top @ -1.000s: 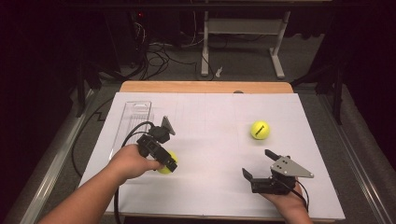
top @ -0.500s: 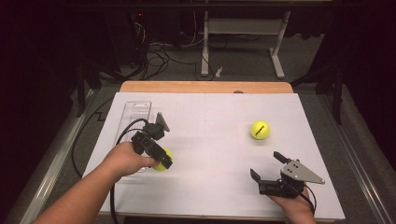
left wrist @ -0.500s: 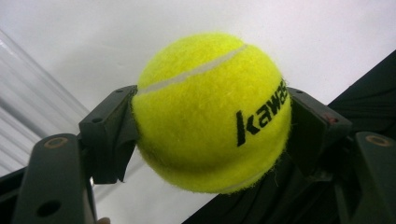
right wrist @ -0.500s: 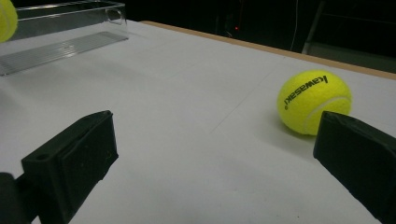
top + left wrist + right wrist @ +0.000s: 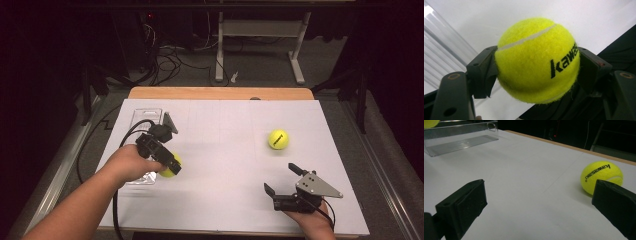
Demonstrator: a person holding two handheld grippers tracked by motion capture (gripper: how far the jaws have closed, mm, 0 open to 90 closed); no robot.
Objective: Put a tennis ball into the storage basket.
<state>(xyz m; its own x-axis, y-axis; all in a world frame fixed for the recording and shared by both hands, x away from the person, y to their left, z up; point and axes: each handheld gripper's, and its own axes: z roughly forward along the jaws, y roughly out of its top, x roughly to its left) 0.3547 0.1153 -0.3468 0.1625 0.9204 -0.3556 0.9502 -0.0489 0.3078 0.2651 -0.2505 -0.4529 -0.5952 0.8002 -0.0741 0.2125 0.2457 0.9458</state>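
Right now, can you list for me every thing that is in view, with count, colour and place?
tennis ball: one, yellow, gripped in the left gripper beside the tray.
second tennis ball: one, yellow, lying free on the table's right half.
tray: one, clear plastic, at the table's left edge.
table: one, white top, wooden far rim.
desk frame: one, white, on the floor behind.
left gripper: one, black, shut on the ball.
right gripper: one, black, open, near the front edge.

"kawasaki" on free tennis ball [image 5: 601,177]
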